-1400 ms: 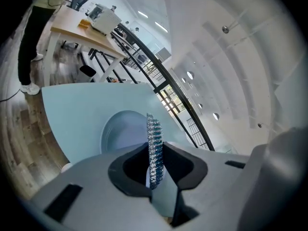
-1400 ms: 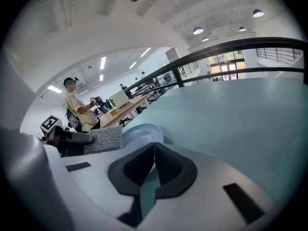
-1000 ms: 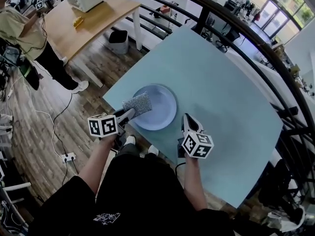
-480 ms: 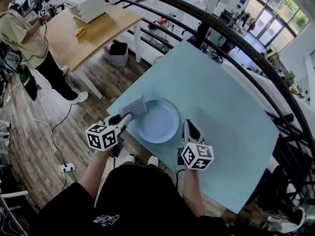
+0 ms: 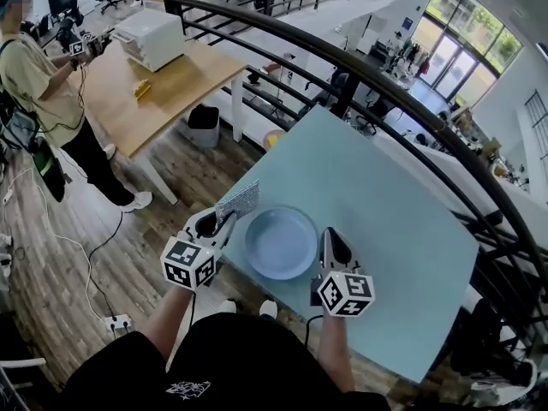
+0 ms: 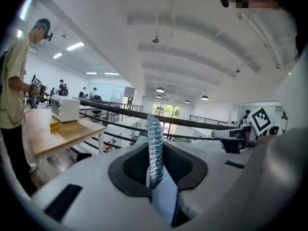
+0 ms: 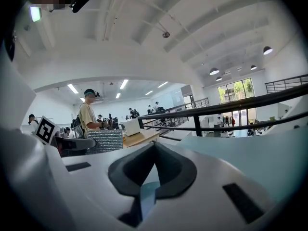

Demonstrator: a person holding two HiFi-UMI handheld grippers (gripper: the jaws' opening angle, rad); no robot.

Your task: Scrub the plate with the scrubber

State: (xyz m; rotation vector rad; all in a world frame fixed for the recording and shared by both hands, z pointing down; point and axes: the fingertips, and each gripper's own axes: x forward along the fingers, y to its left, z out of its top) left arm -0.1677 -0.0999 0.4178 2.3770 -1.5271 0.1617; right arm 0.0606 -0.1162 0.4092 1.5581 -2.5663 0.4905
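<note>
A round light-blue plate (image 5: 282, 242) lies near the front edge of the pale blue table (image 5: 385, 187). My left gripper (image 5: 223, 222) is shut on a silvery mesh scrubber (image 5: 238, 201), which stands upright just left of the plate and apart from its rim. In the left gripper view the scrubber (image 6: 155, 146) shows edge-on, pinched between the jaws of that gripper (image 6: 157, 174). My right gripper (image 5: 330, 239) sits at the plate's right rim. In the right gripper view that gripper (image 7: 151, 177) is closed on a thin blue sliver of the plate (image 7: 146, 199).
A black curved railing (image 5: 360, 67) runs behind the table. A wooden table (image 5: 145, 88) with a white appliance (image 5: 147, 34) stands at the far left, a person (image 5: 38, 84) beside it. A dark bin (image 5: 204, 116) and a power strip (image 5: 116, 322) sit on the wood floor.
The left gripper has carried the scrubber leftward, from over the plate's left part to off its rim. The right gripper stays at the plate's right rim. The head view has tilted up.
</note>
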